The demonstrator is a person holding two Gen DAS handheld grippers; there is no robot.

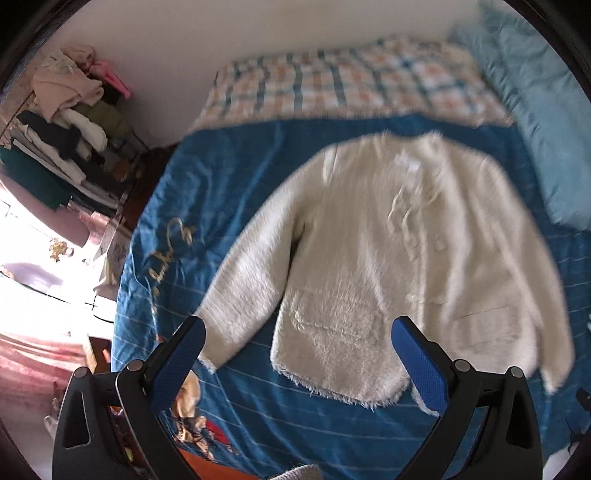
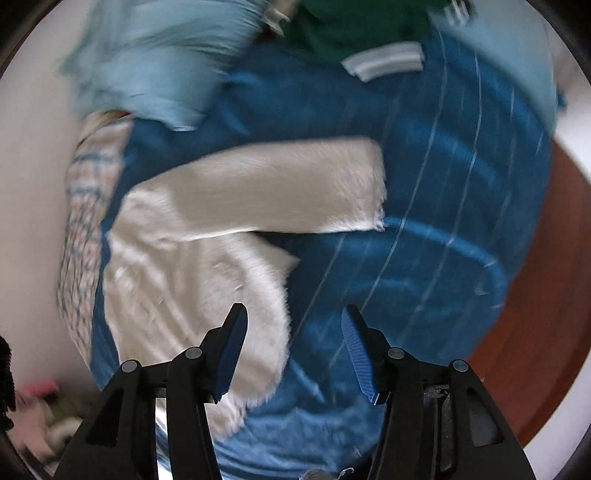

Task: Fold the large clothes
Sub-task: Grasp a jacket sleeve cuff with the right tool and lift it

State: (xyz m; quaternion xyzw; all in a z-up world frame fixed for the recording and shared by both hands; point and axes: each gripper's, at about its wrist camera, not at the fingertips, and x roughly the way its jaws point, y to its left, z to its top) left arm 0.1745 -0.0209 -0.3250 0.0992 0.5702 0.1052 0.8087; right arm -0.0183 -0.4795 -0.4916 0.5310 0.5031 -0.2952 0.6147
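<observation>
A cream fluffy jacket [image 1: 388,240] lies front up and spread flat on a blue bedspread [image 1: 221,192], collar at the far side and both sleeves out to the sides. My left gripper [image 1: 298,321] hangs open and wide over the near hem by the left pocket, with nothing between its fingers. The blurred right wrist view shows the same jacket [image 2: 184,277], its sleeve [image 2: 277,192] stretched across the bedspread [image 2: 424,240]. My right gripper [image 2: 293,308] is above the jacket's edge, jaws apart and empty.
A plaid quilt [image 1: 351,81] and a light blue pillow [image 1: 546,110] lie at the bed's far side. A rack piled with clothes [image 1: 66,122] stands to the left. A green garment [image 2: 351,29] lies on the bed, and a wooden floor [image 2: 546,295] shows beside it.
</observation>
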